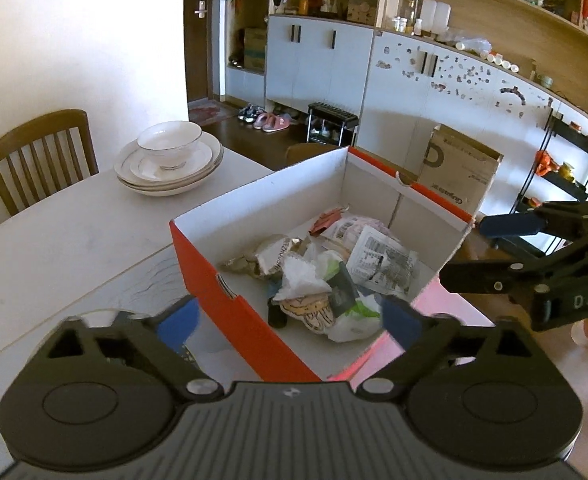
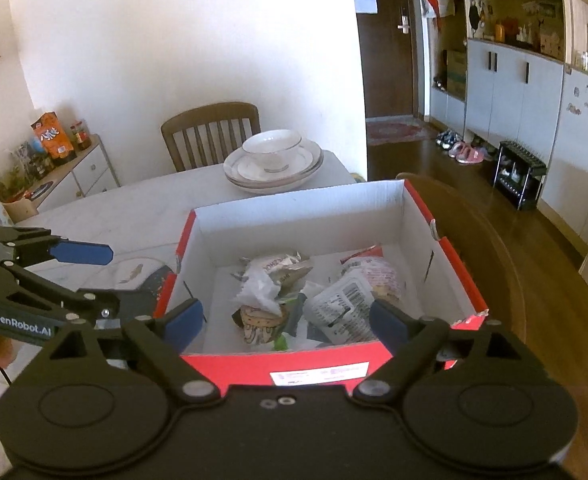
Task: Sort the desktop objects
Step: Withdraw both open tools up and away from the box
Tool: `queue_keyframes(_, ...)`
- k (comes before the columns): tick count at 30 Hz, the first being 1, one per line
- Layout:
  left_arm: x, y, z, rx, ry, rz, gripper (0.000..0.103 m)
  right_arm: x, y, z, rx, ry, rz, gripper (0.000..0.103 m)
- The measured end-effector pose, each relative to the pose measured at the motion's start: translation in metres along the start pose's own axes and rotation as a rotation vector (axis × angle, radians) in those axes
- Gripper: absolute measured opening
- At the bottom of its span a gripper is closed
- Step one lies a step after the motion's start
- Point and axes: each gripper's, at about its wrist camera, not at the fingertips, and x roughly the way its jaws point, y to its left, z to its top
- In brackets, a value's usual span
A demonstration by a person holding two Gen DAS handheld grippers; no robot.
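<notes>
- left gripper (image 1: 289, 322): jaws apart, nothing between them, hovering over the near-left wall of the red box (image 1: 245, 320); one blue pad outside the wall, the other above the contents.
- right gripper (image 2: 287, 320): jaws apart too, empty, hanging just over the labelled near wall of the same box (image 2: 277, 364). Seen from the left wrist it comes in from the right side, also spread wide.
- Box interior, near end: crumpled white paper (image 2: 259, 290) on top of a cartoon-print wrapper (image 2: 259, 326), with a green-white bag scrap (image 1: 354, 314) beside it.
- Middle: clear packet with barcode label (image 2: 340, 306) lying against the pile; silver foil wrapper (image 1: 265, 258) toward the left wall.
- Far end: pinkish packet (image 2: 378, 276) and a red wrapper (image 1: 326, 218), near the back wall.
- Box stands on the white table (image 1: 53, 240), at its right edge, corner hanging slightly toward the floor side; can't tell how much overhang.
- Just left of the box on the table: a flat printed item (image 2: 133, 272), partly hidden by the left gripper; can't identify it.
- Far table corner: bowl (image 2: 271, 150) stacked on plates (image 2: 273, 176), well apart from the box.
- Step, my read: both grippers empty over the box, so between items, a drop looks finished.
- Next calls for: pick the remaining loose item on the table left of the box, approach low and flat, clear the box wall.
</notes>
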Motion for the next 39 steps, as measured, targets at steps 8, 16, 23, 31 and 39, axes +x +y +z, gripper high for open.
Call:
queue_keyframes(8,-0.011,-0.001,-0.014,-0.002,-0.013,-0.011,0.103,-0.012,0.017,-0.013,-0.004,-0.043,-0.029,0.102)
queue_keyframes(16,-0.024,-0.003,-0.024,-0.021,-0.033,-0.029,0.103,-0.029,0.025,-0.025,0.006,-0.080,-0.047,0.102)
queue_keyframes(23,-0.033,-0.011,-0.026,0.004,-0.038,-0.050,0.103,-0.038,0.024,-0.029,0.030,-0.099,-0.052,0.102)
queue_keyframes(31,-0.034,-0.017,-0.026,0.028,-0.046,-0.028,0.103,-0.038,0.023,-0.032,0.039,-0.094,-0.051,0.102)
queue_keyframes(39,-0.032,-0.021,-0.026,0.045,-0.030,-0.026,0.103,-0.038,0.021,-0.032,0.044,-0.096,-0.051,0.102)
